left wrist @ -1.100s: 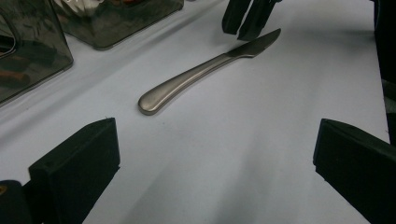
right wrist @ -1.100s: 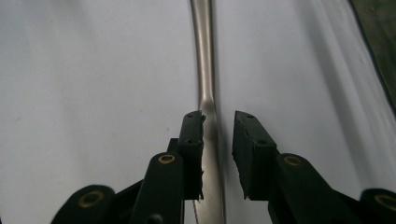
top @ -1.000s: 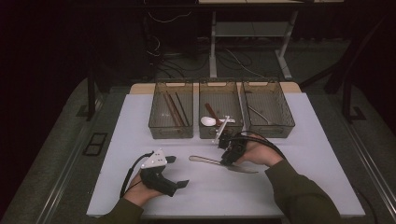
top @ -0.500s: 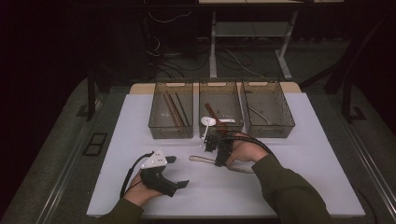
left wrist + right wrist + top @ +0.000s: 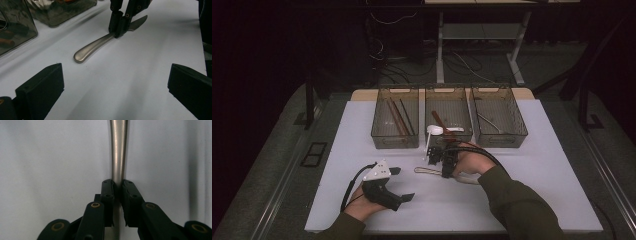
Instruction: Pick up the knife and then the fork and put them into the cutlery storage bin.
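Knife (image 5: 105,42) is seen lying flat on the white table (image 5: 557,165), in front of the middle bin, handle end toward the left tool. The right tool (image 5: 445,167) is stood over it, pointed down, its jaws closed on the knife where handle meets blade; in the right gripper view the metal handle (image 5: 118,152) is pinched between the two black pads and runs straight away from them. The jaws have just been closing, with the knife between them. In the left gripper view the blade tip is seen beyond the right tool (image 5: 119,30), and the rounded handle end lies nearer, flat on the table.

The left tool (image 5: 396,186) is rested on the table near the front edge, held in the left hand (image 5: 362,202), well apart from the knife. Its jaws are spread wide, with nothing between them but bare table surface.

Three clear bins are set side by side at the far edge of the table. Brown sticks are noted in the left bin (image 5: 395,137). A white spoon (image 5: 435,130) and a brown stick-like item are noted in the middle bin (image 5: 448,100). A thin metal utensil is noted in the right bin (image 5: 499,137); its kind cannot be told.
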Demonstrator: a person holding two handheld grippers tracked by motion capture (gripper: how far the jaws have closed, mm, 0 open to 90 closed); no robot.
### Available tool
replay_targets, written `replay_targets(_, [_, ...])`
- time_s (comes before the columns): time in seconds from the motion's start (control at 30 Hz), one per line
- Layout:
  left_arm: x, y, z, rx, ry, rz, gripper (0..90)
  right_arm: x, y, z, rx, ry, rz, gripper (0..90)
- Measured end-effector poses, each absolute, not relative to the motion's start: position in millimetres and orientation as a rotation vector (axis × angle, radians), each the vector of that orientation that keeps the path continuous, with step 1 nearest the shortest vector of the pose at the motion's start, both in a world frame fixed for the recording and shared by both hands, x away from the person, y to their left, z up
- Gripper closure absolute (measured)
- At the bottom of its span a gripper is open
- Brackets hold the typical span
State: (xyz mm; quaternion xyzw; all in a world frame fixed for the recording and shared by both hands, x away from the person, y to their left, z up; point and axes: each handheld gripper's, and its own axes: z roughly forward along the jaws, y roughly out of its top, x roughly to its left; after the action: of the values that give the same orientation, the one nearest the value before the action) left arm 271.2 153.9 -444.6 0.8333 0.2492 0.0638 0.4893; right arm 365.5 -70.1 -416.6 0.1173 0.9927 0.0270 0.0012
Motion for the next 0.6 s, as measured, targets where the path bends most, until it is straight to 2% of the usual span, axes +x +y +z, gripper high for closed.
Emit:
replay_targets(0.27, [271.4,154.2,-444.7,2.021,0.608,0.153,0.0,368.0,-77.1,-414.7,0.412,3.117,0.173,79.6])
replay_targets(0.6, [271.3,154.0,-444.8,2.019,0.61,0.152,0.0,369.3,-112.8,-388.0,0.563,3.035,0.478,79.5])
